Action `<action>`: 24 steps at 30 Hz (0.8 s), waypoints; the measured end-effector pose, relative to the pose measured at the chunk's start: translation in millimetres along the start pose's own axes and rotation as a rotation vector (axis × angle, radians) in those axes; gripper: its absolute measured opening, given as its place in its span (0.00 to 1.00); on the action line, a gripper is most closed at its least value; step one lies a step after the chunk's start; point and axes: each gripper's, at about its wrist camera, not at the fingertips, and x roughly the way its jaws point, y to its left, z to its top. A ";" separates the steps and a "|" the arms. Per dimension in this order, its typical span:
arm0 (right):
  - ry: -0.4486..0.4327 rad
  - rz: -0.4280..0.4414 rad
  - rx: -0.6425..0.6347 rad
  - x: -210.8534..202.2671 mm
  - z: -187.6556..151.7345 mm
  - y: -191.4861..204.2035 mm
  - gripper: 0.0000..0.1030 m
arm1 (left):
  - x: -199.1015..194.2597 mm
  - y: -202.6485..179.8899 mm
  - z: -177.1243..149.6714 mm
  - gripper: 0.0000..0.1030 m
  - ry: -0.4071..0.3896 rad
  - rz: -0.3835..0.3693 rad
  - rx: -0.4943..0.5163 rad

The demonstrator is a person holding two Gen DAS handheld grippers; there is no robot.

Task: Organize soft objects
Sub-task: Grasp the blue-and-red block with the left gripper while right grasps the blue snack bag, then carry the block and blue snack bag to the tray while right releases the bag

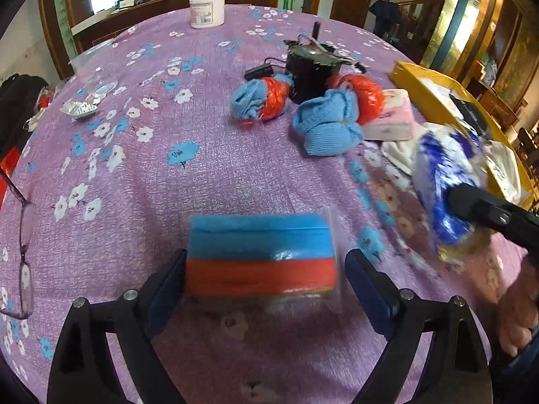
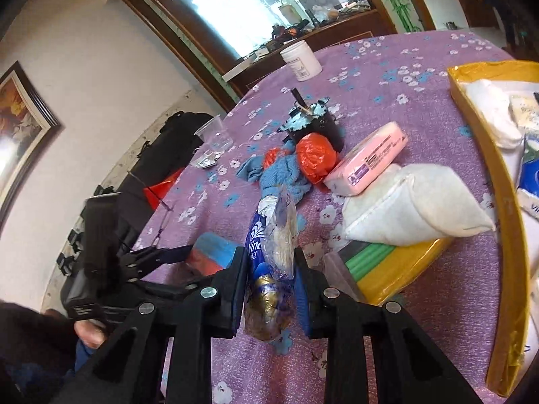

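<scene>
While straddling the blue-and-red sponge pack point(image 1: 261, 256) near the table's near edge, left gripper point(image 1: 266, 289) spread wide, pads just beside the pack's ends, not pressing. Right gripper point(image 2: 269, 269) pinching a blue-and-white tissue pack point(image 2: 269, 259) in crinkled wrap, lifted off the purple flowered tablecloth point(image 1: 202, 175). Toward the table's middle: blue knit cloths point(image 1: 323, 128) and orange plastic bundles point(image 1: 367, 94) bunched around a black pot point(image 1: 310, 67). Pink tissue packet point(image 2: 367, 158) touching a white folded cloth point(image 2: 417, 202), both just beside the yellow tray point(image 2: 505, 235) at the right edge. White jar point(image 1: 206, 8) at the far edge.
</scene>
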 end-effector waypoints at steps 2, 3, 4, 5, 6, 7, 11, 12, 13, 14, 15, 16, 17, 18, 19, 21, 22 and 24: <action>-0.003 0.003 -0.001 -1.4 -0.6 -0.3 0.28 | -0.1 2.6 0.2 0.88 -0.026 0.012 -0.017; -0.002 0.006 0.002 -2.0 -1.1 -0.6 0.28 | -0.3 3.9 0.3 0.84 -0.032 0.013 -0.023; -0.004 0.008 0.003 -2.1 -1.0 -0.6 0.28 | -1.5 4.5 -0.2 0.80 -0.042 0.026 -0.025; -0.006 0.007 0.002 -2.5 -1.0 -0.5 0.28 | -2.4 4.6 -0.6 0.80 -0.048 0.027 -0.024; -0.008 0.006 0.001 -3.7 -1.4 -1.0 0.28 | -3.5 4.5 -0.8 0.80 -0.053 0.020 -0.024; -0.010 0.003 0.000 -4.5 -1.8 -1.1 0.28 | -6.7 4.9 -1.6 0.80 -0.067 0.018 -0.029; -0.017 -0.017 0.013 -5.2 -1.5 -5.1 0.28 | -22.5 3.3 -1.4 0.80 -0.120 -0.007 -0.030; -0.017 -0.023 0.016 -5.0 -1.4 -6.3 0.28 | -26.8 2.3 -1.3 0.80 -0.133 -0.013 -0.028; -0.017 -0.028 0.019 -4.9 -1.3 -7.1 0.28 | -31.5 0.5 -1.2 0.80 -0.148 -0.022 -0.022; -0.016 -0.032 0.020 -4.8 -1.2 -7.7 0.28 | -36.3 -1.9 -1.3 0.80 -0.163 -0.031 -0.015; -0.015 -0.036 0.022 -4.7 -0.9 -8.0 0.28 | -38.9 -4.1 -0.8 0.80 -0.169 -0.039 -0.011; -0.016 -0.039 0.024 -4.8 -1.0 -8.2 0.28 | -40.7 -6.3 -0.2 0.80 -0.172 -0.048 -0.009; -0.018 -0.042 0.028 -5.2 -0.9 -8.8 0.28 | -42.5 -9.1 0.9 0.80 -0.174 -0.062 -0.004; -0.019 -0.045 0.034 -5.9 -0.8 -9.7 0.28 | -43.3 -11.6 2.1 0.80 -0.177 -0.070 0.001; -0.019 -0.046 0.041 -6.5 -0.5 -10.4 0.28 | -44.6 -14.9 2.3 0.80 -0.180 -0.076 0.007; -0.022 -0.047 0.060 -9.7 0.1 -12.7 0.28 | -46.8 -20.8 3.2 0.80 -0.183 -0.092 0.020; -0.024 -0.041 0.069 -12.4 1.1 -13.4 0.28 | -48.8 -24.1 3.9 0.80 -0.187 -0.102 0.028; -0.035 -0.047 0.080 -18.5 3.5 -13.1 0.28 | -52.1 -28.8 4.8 0.80 -0.196 -0.112 0.042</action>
